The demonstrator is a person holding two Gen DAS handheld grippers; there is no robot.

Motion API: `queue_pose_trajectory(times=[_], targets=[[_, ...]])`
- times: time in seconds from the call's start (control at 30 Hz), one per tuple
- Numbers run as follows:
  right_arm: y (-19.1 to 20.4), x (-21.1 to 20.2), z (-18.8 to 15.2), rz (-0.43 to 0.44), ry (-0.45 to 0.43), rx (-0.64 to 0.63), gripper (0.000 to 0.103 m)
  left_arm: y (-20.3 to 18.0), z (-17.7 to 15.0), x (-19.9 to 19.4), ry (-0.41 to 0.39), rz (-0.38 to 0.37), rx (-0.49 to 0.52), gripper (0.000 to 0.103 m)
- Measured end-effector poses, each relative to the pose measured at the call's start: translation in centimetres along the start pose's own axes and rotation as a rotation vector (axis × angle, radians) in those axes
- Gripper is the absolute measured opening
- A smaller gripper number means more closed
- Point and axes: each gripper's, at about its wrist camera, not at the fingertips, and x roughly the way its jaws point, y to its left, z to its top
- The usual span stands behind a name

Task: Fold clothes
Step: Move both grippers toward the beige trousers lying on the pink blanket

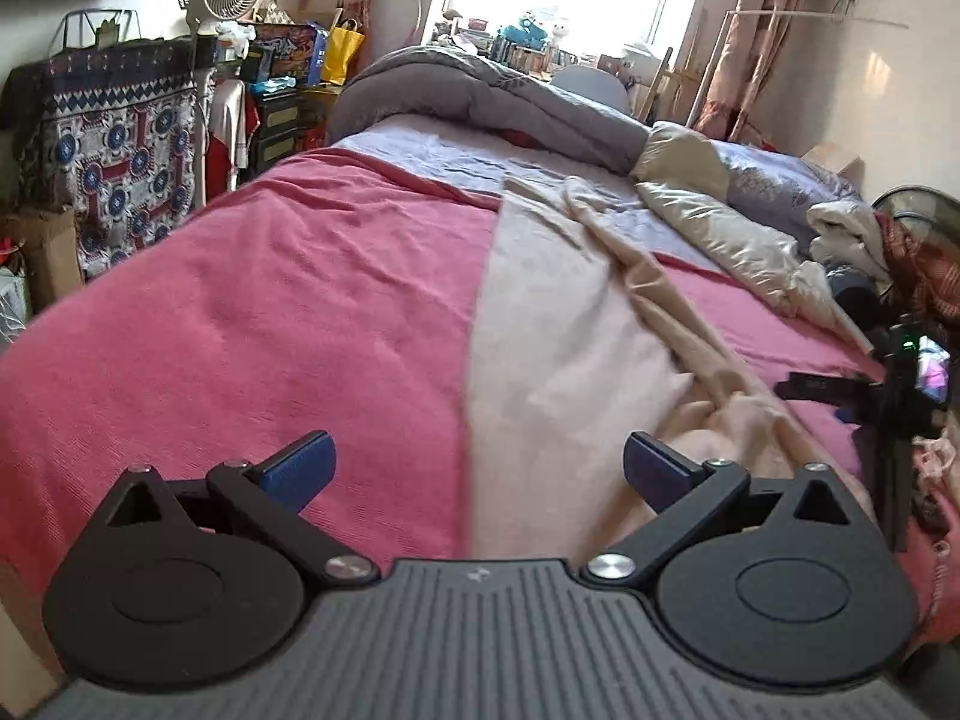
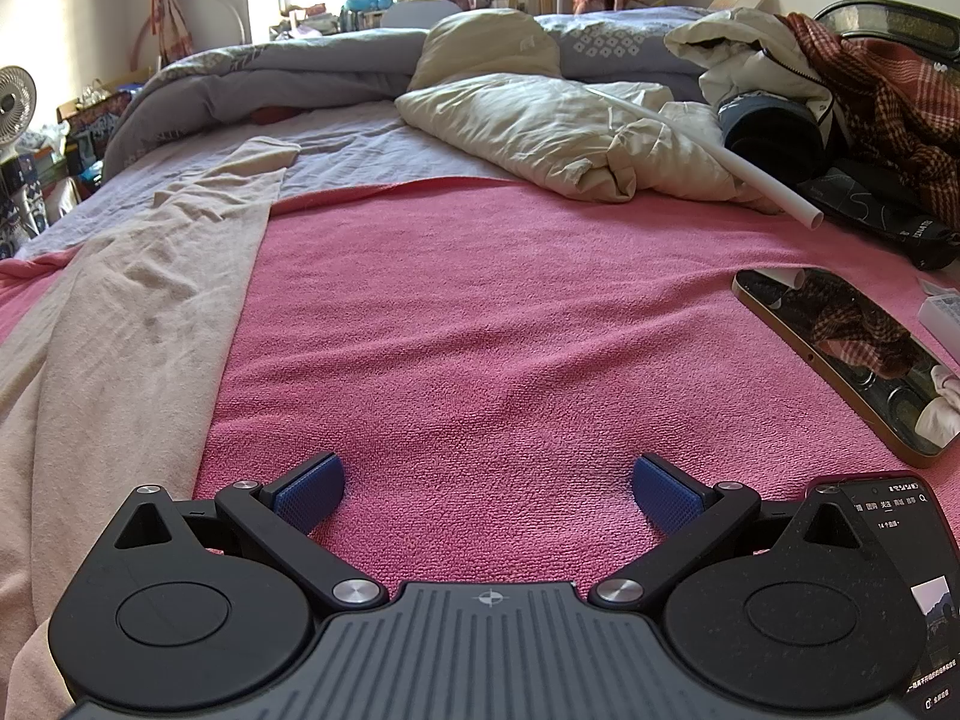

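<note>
Left gripper: my left gripper [image 1: 480, 471] is wide open, and I see nothing between its blue pads [image 1: 300, 468]. It hangs low over the bed, right where the pink blanket [image 1: 270, 312] meets the beige garment [image 1: 558, 324].

Right gripper: my right gripper [image 2: 487, 491] is wide open too, with nothing in it. Only pink blanket [image 2: 480, 312] shows between its pads [image 2: 666, 495].

Clothes: the beige garment is long and thin. It lies spread out on the pink blanket and reaches up onto the pale purple sheet [image 1: 432, 150]. Its right side is bunched into folds. In the right wrist view the beige garment [image 2: 138, 300] lies off to the left of my right gripper, not touching it.

Bed: a grey quilt [image 2: 252, 84] is heaped at the far end. A cream puffy quilt [image 2: 540, 120] sits in front of it.

Other things: a white tube [image 2: 744, 171] leans on the cream quilt. A mirror [image 2: 852, 354] lies flat on the blanket to the right. A phone [image 2: 918, 546] with a lit screen sits just beside my right gripper. A pile of clothes [image 2: 840, 78] is in the far right corner.
</note>
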Motion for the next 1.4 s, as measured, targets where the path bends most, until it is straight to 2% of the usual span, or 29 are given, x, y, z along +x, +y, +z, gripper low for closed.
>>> queue_pose_trajectory(times=[0.07,0.17,0.8,0.9,1.0,1.13,1.27,1.33,1.4], targets=[[0.0,0.0,0.0,0.000,0.000,0.000,0.103,-0.3,-0.3,0.8,0.027,-0.017,-0.033,0.102],[0.0,0.0,0.0,0.000,0.000,0.000,0.103,-1.0,-0.7,1.9,0.064,0.019,-0.017,0.102],[0.5,1.1,0.9,-0.018,0.016,0.006,0.103,-2.5,-3.1,2.5,0.115,0.096,0.096,0.102],[0.3,0.4,1.2,-0.016,0.059,-0.006,0.103,-2.5,-3.3,2.0,0.116,0.096,0.114,0.102],[0.3,-2.3,1.3,-0.011,0.087,-0.081,0.099,-1.9,-3.2,1.0,0.111,0.089,0.116,0.103],[1.2,-11.9,-3.3,0.017,-0.149,-0.318,0.100,-1.4,-3.5,-0.7,0.095,0.098,0.151,0.103],[2.8,-22.0,-11.2,0.093,-0.379,-0.554,0.102,-1.2,-4.5,-2.4,0.087,0.100,0.214,0.103],[4.8,-24.8,-15.2,0.096,-0.446,-0.700,0.102,-1.3,-5.1,-3.0,0.084,0.089,0.237,0.103],[7.3,-25.9,-18.6,0.066,-0.489,-0.833,0.100,-1.6,-5.6,-3.2,0.082,0.086,0.256,0.103]])
